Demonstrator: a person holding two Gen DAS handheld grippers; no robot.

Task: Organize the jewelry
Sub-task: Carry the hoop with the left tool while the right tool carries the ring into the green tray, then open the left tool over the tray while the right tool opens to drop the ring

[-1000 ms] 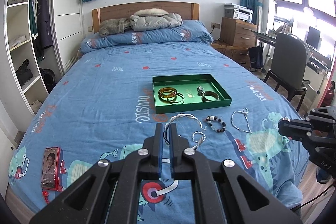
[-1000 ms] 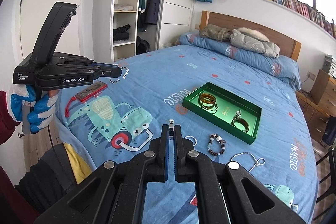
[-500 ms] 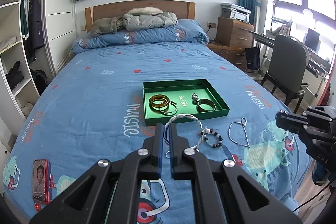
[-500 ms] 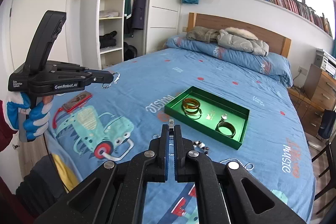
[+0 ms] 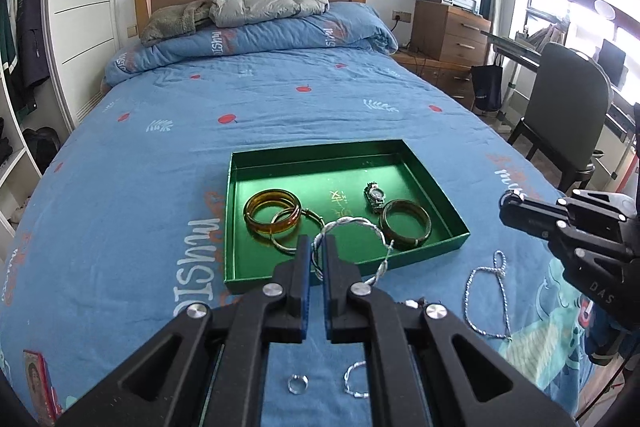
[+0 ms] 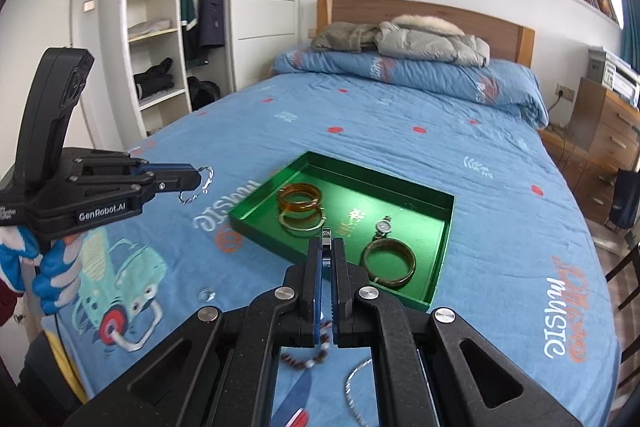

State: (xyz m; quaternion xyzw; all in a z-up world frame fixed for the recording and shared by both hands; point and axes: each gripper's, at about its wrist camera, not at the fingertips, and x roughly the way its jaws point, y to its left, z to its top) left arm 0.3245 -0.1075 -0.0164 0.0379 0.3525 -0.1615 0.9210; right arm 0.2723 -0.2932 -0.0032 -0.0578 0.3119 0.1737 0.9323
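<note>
Here the left gripper (image 5: 317, 247) clamps a twisted silver bracelet (image 5: 348, 227) above the green tray (image 5: 440, 201); the right gripper (image 6: 327, 247) pinches a small silver ring (image 6: 326, 235).

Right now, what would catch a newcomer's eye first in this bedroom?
The green tray in the middle of the blue bed, holding amber bangles, a watch and a brown bangle. In the near foreground the left gripper pinches a twisted silver bracelet over the tray's near edge.
</note>
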